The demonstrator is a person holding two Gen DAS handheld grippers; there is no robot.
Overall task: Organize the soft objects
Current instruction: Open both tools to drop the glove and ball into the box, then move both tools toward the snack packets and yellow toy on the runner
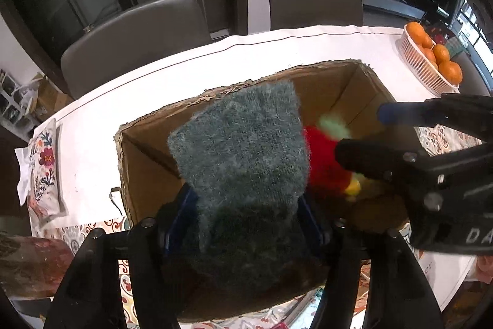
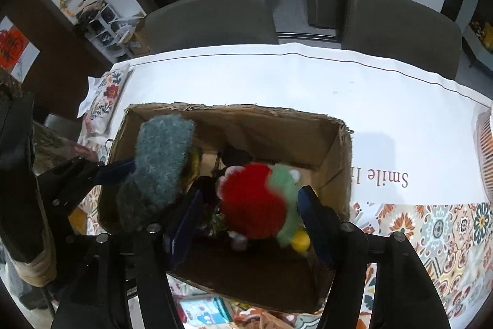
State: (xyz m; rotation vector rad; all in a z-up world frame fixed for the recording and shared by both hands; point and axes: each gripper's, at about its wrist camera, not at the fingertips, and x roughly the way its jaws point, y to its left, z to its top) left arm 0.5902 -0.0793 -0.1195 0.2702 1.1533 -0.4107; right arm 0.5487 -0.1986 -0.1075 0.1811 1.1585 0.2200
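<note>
Both claws poised over the open brown cardboard box, pointing steeply down.

Left claw spread — fuzzy grey-green knitted sock standing between its blue pads, long axis toward 12 o'clock, contact with the pads not discernible.

Right claw likewise spread — red fluffy plush toy with green and yellow parts between its pads, blurred, seemingly loose.

Box floor directly beneath both items; straight drop judged sufficient. In the left view, right claw at 3 o'clock of the sock, near but apart.
</note>
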